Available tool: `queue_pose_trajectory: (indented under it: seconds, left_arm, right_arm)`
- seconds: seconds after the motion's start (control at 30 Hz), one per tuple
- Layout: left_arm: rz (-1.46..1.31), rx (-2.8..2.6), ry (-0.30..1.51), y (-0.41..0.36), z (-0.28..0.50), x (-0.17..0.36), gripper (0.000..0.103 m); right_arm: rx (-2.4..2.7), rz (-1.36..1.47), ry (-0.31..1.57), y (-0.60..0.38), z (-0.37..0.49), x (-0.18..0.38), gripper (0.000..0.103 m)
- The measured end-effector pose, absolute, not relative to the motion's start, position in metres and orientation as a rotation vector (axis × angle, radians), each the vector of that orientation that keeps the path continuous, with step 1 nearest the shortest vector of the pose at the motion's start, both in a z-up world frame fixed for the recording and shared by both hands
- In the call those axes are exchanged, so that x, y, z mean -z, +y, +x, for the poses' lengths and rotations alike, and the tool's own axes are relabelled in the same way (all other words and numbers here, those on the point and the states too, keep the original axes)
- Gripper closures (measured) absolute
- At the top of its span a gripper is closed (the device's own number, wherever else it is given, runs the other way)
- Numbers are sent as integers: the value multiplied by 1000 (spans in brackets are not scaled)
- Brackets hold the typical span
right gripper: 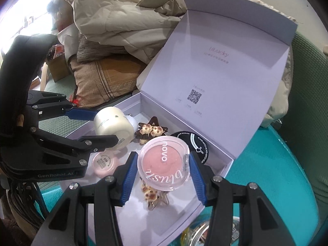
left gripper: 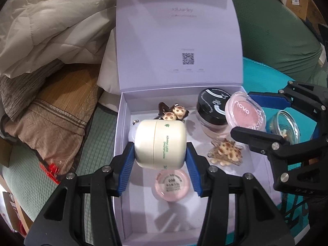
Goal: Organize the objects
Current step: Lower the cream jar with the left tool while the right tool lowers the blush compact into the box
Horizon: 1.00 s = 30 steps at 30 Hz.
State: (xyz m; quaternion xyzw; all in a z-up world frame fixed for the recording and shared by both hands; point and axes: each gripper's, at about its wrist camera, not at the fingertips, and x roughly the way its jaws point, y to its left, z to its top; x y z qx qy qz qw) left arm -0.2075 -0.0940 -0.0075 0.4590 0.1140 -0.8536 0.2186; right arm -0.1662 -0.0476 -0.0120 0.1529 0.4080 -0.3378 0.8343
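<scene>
Left wrist view: left gripper (left gripper: 160,155) clamps cream jar (left gripper: 160,143) over white box (left gripper: 123,123).
Right gripper (right gripper: 163,176): clamps blush compact (right gripper: 163,162).
Surface: teal tabletop (right gripper: 256,164), 3 o'clock.
Room: beige jacket (left gripper: 51,20), 10 o'clock.

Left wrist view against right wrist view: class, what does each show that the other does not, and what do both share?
Only the left wrist view shows the cream jar's green lettering head-on and cardboard boxes behind.

Only the right wrist view shows a bright window.

Both show the open white gift box, the left gripper holding the cream plastic jar, and the right gripper holding the round pink blush compact.
</scene>
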Motion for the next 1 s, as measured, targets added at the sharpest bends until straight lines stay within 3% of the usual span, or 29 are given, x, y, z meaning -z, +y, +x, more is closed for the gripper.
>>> queue_pose_trajectory:
  seconds: [1.0]
  left_arm:
    - [1235, 2314, 288, -126, -240, 23, 56]
  right_arm:
    - [781, 344, 941, -99, -141, 45, 52]
